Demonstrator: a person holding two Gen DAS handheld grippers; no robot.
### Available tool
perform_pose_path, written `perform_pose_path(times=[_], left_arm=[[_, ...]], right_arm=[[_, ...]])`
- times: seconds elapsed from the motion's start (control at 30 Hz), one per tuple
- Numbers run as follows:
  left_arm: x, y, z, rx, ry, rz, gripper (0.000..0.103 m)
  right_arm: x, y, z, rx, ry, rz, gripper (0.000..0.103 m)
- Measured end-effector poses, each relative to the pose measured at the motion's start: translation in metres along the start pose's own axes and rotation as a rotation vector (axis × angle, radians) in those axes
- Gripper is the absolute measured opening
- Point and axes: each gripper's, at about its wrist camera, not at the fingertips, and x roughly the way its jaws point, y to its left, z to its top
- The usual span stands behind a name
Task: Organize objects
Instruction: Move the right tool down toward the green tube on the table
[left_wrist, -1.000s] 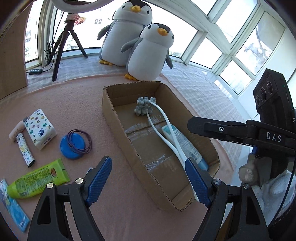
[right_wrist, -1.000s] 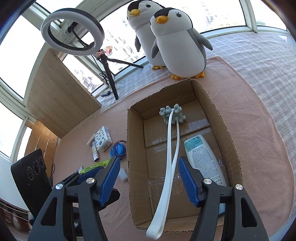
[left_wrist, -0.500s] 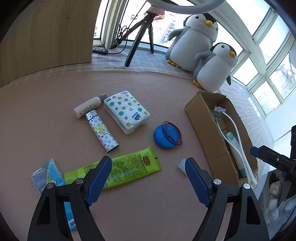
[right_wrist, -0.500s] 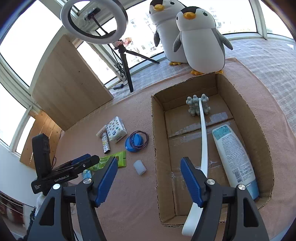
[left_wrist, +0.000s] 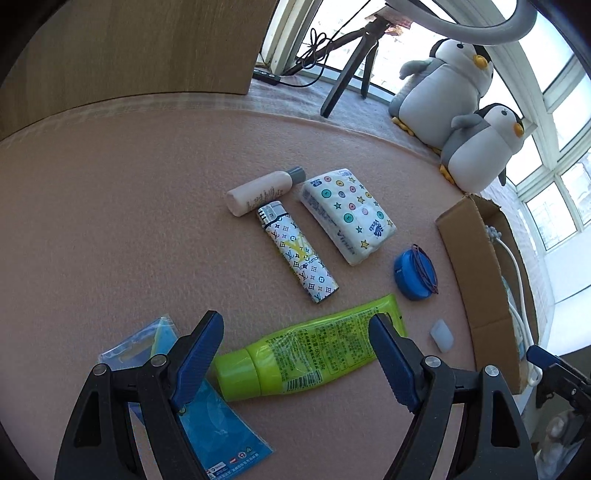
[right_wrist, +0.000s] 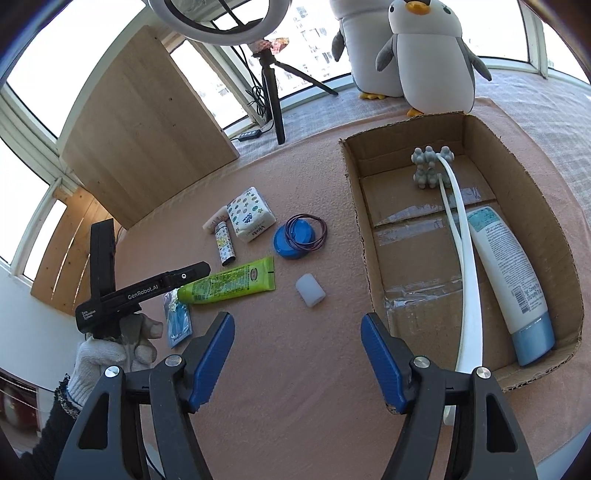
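Left wrist view: my left gripper (left_wrist: 295, 354) is spread wide and holds nothing, and the green tube (left_wrist: 306, 358) lies right between its fingers, straight ahead of me. Its long axis runs crosswise to the fingers, with the cap toward my left finger and the flat crimped end toward my right finger and a little farther out. Beyond it lies the lighter (left_wrist: 297, 254), long axis running away from me, metal head at the far end. The tissue pack (left_wrist: 347, 214) sits just right of that, and the small bottle (left_wrist: 264, 190) lies past the lighter's head. A blue packet (left_wrist: 207, 402) is under my left finger. My right gripper (right_wrist: 297, 354) is also wide and empty over bare mat, with the cardboard box (right_wrist: 373, 258) ahead to its right and the white cap (right_wrist: 310, 290) just beyond its fingers.
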Motion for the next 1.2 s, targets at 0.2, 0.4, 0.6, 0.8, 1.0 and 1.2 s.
perform_pose_path(times=[0.2, 0.4, 0.6, 0.8, 1.0, 1.2], left_arm=[[0.003, -0.002, -0.012, 0.027, 0.044, -0.045, 0.079], [0.002, -0.028, -0.04, 0.081, 0.093, -0.115, 0.079], [0.003, -0.054, -0.072, 0.091, 0.135, -0.2, 0.079], [0.003, -0.07, -0.093, 0.083, 0.163, -0.268, 0.079], [-0.002, -0.083, -0.103, 0.147, 0.165, -0.215, 0.071], [-0.004, -0.085, -0.106, 0.16, 0.167, -0.186, 0.061]], right_arm=[[0.007, 0.003, -0.006, 0.021, 0.024, 0.007, 0.067], [0.015, 0.011, -0.007, 0.016, 0.05, 0.028, 0.067], [0.026, 0.016, -0.007, 0.013, 0.081, 0.047, 0.067], [0.041, 0.024, -0.009, -0.006, 0.139, 0.077, 0.067], [0.059, 0.034, -0.011, -0.02, 0.19, 0.127, 0.065], [0.086, 0.036, -0.01, -0.026, 0.248, 0.112, 0.053]])
